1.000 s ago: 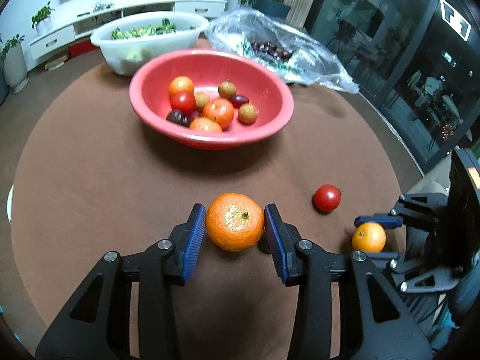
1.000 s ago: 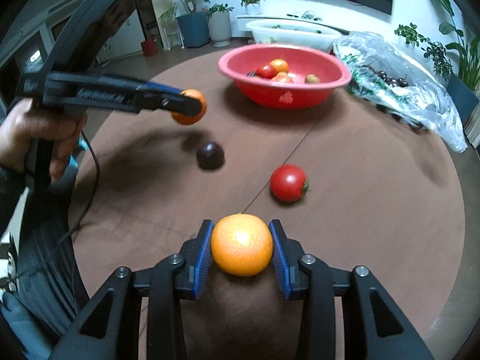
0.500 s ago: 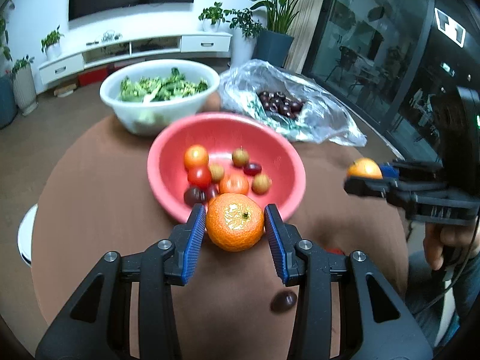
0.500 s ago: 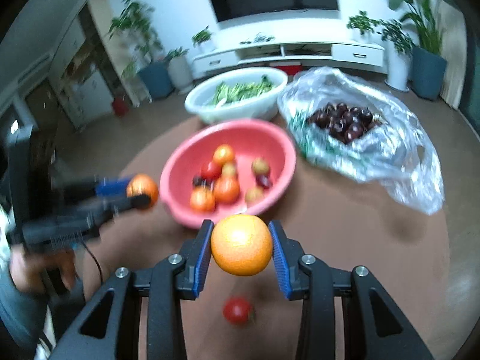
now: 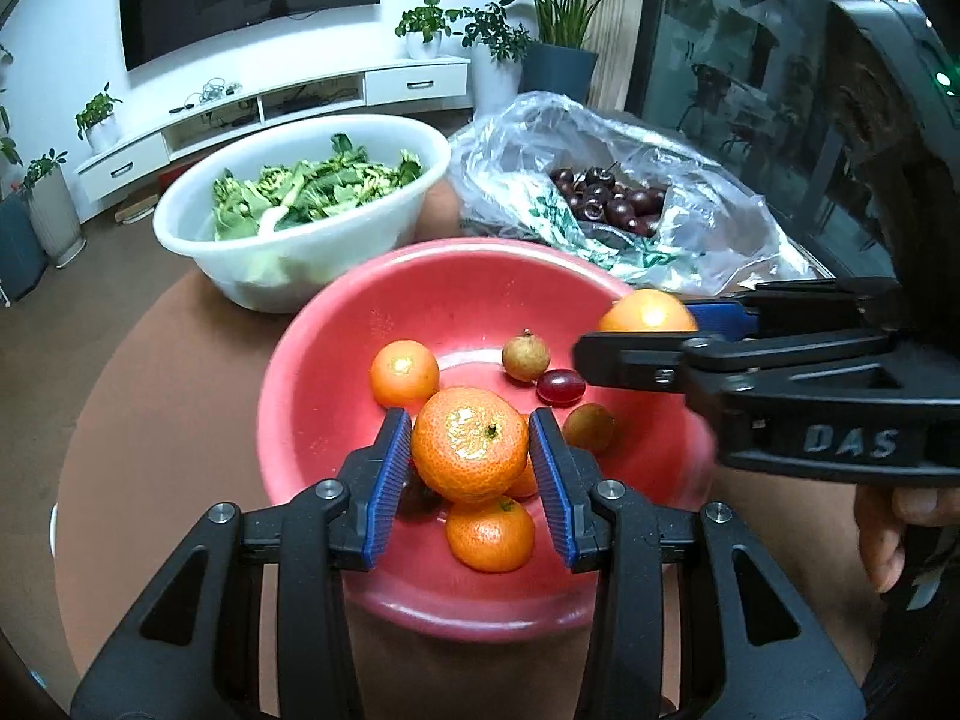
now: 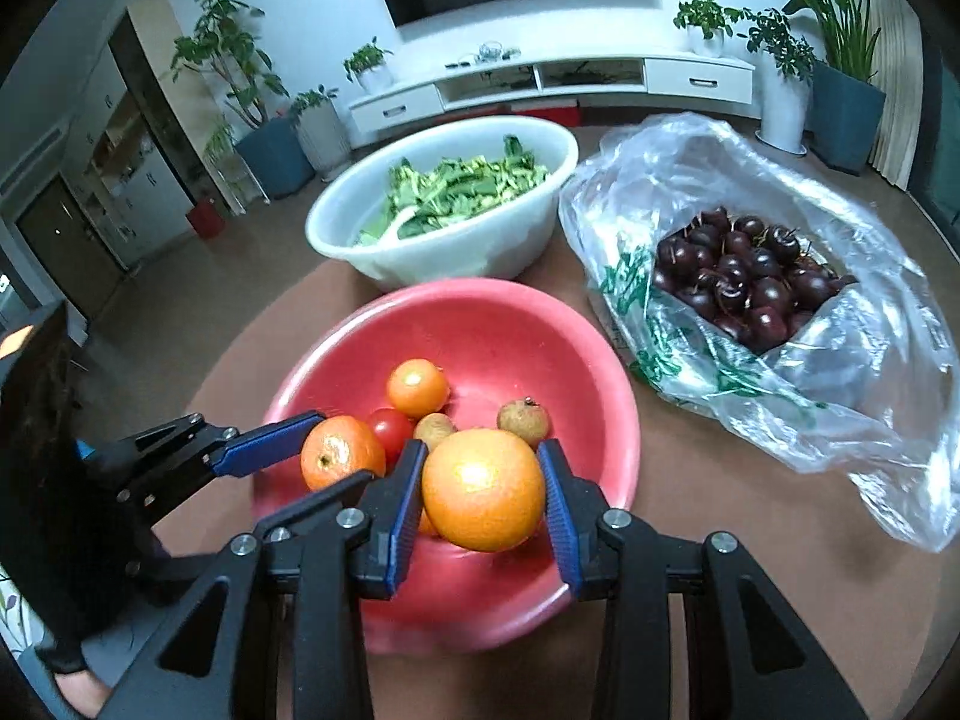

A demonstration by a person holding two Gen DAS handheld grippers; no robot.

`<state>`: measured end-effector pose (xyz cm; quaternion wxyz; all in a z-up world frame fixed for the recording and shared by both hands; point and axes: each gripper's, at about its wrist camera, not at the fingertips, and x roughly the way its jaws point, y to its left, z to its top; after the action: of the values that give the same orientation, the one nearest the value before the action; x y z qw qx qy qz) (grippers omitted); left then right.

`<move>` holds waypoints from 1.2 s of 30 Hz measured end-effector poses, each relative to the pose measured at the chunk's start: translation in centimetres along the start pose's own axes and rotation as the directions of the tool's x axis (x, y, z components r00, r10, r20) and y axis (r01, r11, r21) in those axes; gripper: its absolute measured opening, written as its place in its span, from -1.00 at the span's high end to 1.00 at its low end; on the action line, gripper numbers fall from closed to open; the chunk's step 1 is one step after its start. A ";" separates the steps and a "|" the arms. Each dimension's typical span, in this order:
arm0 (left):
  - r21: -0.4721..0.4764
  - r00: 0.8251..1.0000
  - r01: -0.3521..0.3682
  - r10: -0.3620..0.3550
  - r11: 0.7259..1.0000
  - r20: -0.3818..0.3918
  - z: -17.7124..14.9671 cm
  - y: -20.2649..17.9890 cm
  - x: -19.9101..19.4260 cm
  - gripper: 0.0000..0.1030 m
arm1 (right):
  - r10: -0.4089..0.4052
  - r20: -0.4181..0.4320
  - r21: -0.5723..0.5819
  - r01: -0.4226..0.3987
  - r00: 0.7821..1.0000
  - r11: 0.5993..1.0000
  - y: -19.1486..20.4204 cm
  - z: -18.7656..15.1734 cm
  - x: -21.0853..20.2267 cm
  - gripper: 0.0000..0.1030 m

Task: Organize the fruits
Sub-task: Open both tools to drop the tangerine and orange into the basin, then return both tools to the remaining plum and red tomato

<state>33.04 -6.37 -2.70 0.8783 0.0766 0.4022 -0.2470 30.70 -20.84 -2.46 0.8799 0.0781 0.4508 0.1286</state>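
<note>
Left gripper (image 5: 470, 461) clamped on a mandarin (image 5: 470, 445), blue pads pressed to both sides; it hangs over the red bowl (image 5: 312, 384), above the fruit pile; right gripper (image 6: 482, 495) gripping a smooth orange (image 6: 483, 489) the same way, also over the bowl, nearer its right rim; from the left wrist view the right gripper comes in from the right with the orange at its tip above the bowl's far-right rim; from the right wrist view the left gripper reaches in from the left, mandarin between its fingers.

Loose in the bowl: two small oranges (image 5: 403, 373), a cherry tomato (image 6: 390, 429), a red grape (image 5: 560, 387), brownish lychee-like fruits (image 5: 525, 356); a dark fruit under the left pad, can't tell what.

White bowl (image 6: 420, 252) with leafy greens (image 6: 456, 186) just behind the red one; clear plastic bag (image 6: 840, 372) holding dark cherries (image 6: 744, 282) to the right of both; all on a round brown table (image 5: 156, 396).
</note>
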 end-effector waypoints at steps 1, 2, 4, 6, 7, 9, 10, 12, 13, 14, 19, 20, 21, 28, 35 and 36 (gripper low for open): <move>0.001 1.000 -0.002 0.002 1.000 -0.002 -0.1 0.0 0.3 0.25 | -0.007 -0.006 0.001 0.007 1.000 1.000 -0.1 -0.1 0.4 0.22; 0.002 1.000 -0.002 0.002 1.000 -0.005 -0.1 0.0 0.6 0.25 | -0.011 -0.012 0.000 0.012 1.000 1.000 -0.2 -0.1 0.8 0.21; 0.006 1.000 -0.005 0.005 1.000 -0.015 -0.3 0.0 1.4 0.25 | -0.027 -0.026 -0.005 0.027 0.999 1.000 -0.4 -0.4 1.7 0.21; 0.007 1.000 -0.008 0.008 1.000 -0.015 -0.5 0.1 1.6 0.24 | -0.035 -0.028 -0.020 0.034 0.999 0.999 -0.4 -0.5 2.2 0.21; 0.006 1.000 -0.010 0.010 1.000 -0.010 -0.5 0.1 1.7 0.24 | -0.041 -0.029 -0.026 0.041 0.999 0.999 -0.2 -0.6 2.3 0.21; 0.006 1.000 -0.011 0.011 1.000 -0.009 -0.5 0.1 1.7 0.24 | -0.057 -0.032 -0.040 0.056 0.998 0.998 0.1 -0.6 2.5 0.21; 0.013 1.000 -0.013 0.013 1.000 -0.010 -0.5 0.0 1.8 0.24 | -0.062 -0.034 -0.046 0.060 0.997 0.997 0.3 -0.6 2.6 0.21; 0.020 1.000 -0.014 0.014 1.000 -0.018 -0.5 -0.2 1.9 0.04 | -0.070 -0.035 -0.059 0.068 0.997 0.996 0.5 -0.5 2.9 0.21; 0.023 1.000 -0.017 0.017 1.000 -0.019 -0.6 -0.3 1.9 -0.20 | -0.072 -0.038 -0.066 0.069 0.997 0.995 0.7 -0.4 3.0 0.21; 0.026 1.000 -0.022 0.022 0.999 -0.013 -0.6 -0.3 2.0 -0.29 | -0.072 -0.042 -0.071 0.069 0.997 0.995 0.8 -0.4 3.1 0.21; 0.019 0.999 -0.032 0.032 0.999 -0.012 -0.9 -0.1 1.7 -0.29 | -0.070 -0.041 -0.078 0.067 0.997 0.995 1.0 -0.4 3.2 0.20; 0.018 0.999 -0.032 0.032 0.999 -0.011 -0.9 -0.1 1.7 -0.29 | -0.071 -0.040 -0.080 0.068 0.997 0.994 1.1 -0.5 3.3 0.20; 0.018 0.999 -0.031 0.031 0.999 -0.010 -0.9 -0.2 1.6 -0.29 | -0.071 -0.040 -0.079 0.067 0.997 0.995 1.1 -0.5 3.3 0.20; 0.015 0.999 -0.047 0.047 0.999 0.004 -1.5 0.0 0.2 -0.52 | -0.068 -0.044 -0.077 0.064 0.997 0.995 1.1 -0.7 3.1 0.20; 0.003 0.997 -0.045 0.044 0.999 0.058 -2.4 -0.4 -3.1 -0.68 | -0.052 -0.013 -0.050 0.051 0.999 0.997 0.8 -1.2 1.4 -0.12; 0.003 0.997 -0.044 0.044 0.999 0.066 -2.6 -0.4 -3.6 -0.68 | -0.049 -0.005 -0.049 0.049 0.999 0.998 0.8 -1.3 1.0 -0.12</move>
<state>29.05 -4.52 -1.70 0.8962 0.0792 0.3705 -0.2309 30.11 -19.74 -3.82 0.8831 0.0451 0.4520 0.1180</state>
